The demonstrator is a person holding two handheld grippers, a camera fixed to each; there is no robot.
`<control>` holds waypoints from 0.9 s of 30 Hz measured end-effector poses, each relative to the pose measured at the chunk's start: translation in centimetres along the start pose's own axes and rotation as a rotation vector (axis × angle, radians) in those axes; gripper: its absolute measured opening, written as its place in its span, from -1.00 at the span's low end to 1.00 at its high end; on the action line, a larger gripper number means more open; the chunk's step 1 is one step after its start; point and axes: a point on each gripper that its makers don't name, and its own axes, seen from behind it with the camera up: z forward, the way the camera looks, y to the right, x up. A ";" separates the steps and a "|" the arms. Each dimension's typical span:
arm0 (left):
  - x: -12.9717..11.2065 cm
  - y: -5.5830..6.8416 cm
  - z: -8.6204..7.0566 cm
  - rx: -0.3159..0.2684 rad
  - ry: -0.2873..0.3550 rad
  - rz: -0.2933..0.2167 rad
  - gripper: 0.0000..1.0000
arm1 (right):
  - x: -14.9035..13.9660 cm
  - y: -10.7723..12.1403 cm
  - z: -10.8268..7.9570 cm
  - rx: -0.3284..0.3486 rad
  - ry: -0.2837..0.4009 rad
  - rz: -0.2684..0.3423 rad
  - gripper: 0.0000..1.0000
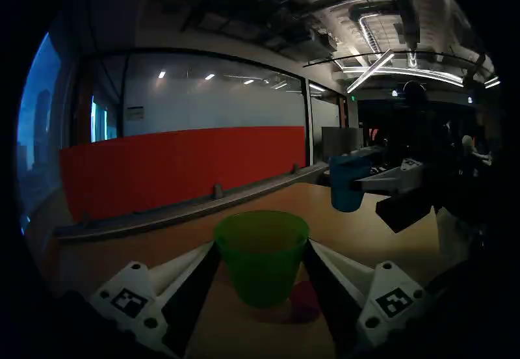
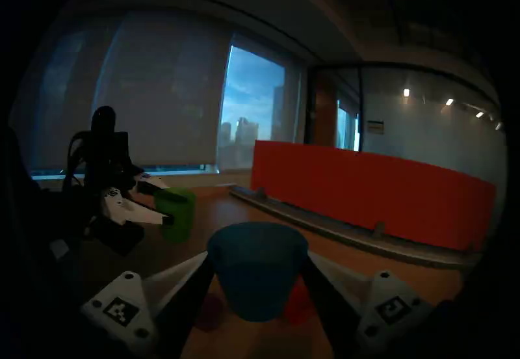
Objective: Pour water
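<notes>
Between the fingers of the left gripper (image 1: 260, 247), in the left gripper view, a green cup (image 1: 262, 274) stands upright, pinched on both sides, with the wooden counter (image 1: 351, 242) below it. A small pink thing (image 1: 305, 297) lies just behind the cup's base; it is too dim to tell what it is. Farther off to the right, the right gripper (image 1: 364, 186) pinches a blue cup (image 1: 344, 186), also upright and well apart from the green one. A red panel (image 1: 182, 164) runs along the counter's far edge.

From the right gripper view, the right gripper (image 2: 257, 255) has both fingers pressed on the blue cup (image 2: 257, 281). A red blur (image 2: 298, 304) and a magenta one (image 2: 211, 312) sit low on either side of it. To the left, the left gripper (image 2: 166, 219) clamps the green cup (image 2: 179, 212) over the counter (image 2: 221, 219). The red panel (image 2: 377, 186) stands beyond, beside a window (image 2: 253, 108). Whether either cup holds water I cannot tell
</notes>
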 end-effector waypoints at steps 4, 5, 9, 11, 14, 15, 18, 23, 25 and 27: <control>-0.3 0.3 -0.3 -0.004 0.001 -0.005 0.72 | 0.8 -0.3 0.4 0.015 0.002 -0.033 0.79; -0.4 0.4 -0.3 -0.004 0.001 -0.006 0.72 | 1.0 -0.3 0.5 0.018 0.003 -0.043 0.79; -0.6 0.7 -0.5 -0.008 0.002 -0.011 0.71 | 1.7 -0.4 0.9 0.024 0.002 -0.077 0.79; -0.6 0.9 -0.5 -0.010 0.004 -0.012 0.71 | 2.1 -0.4 1.2 0.029 0.004 -0.092 0.79; -0.6 1.3 -0.6 -0.014 0.006 -0.012 0.71 | 2.6 -0.6 1.5 0.038 0.005 -0.115 0.79; -0.6 1.4 -0.6 -0.016 0.007 -0.012 0.71 | 2.7 -0.6 1.6 0.041 0.005 -0.123 0.79; -0.7 1.7 -0.6 -0.018 0.010 -0.015 0.70 | 3.0 -0.8 1.9 0.048 0.003 -0.151 0.79; -0.8 2.1 -0.5 -0.028 0.013 -0.018 0.70 | 3.7 -0.8 2.5 0.057 -0.001 -0.197 0.79; -0.8 2.3 -0.5 -0.032 0.014 -0.019 0.70 | 3.9 -0.8 2.7 0.059 -0.001 -0.216 0.79; -0.8 2.5 -0.4 -0.037 0.015 -0.018 0.70 | 4.2 -0.8 2.9 0.059 0.000 -0.237 0.79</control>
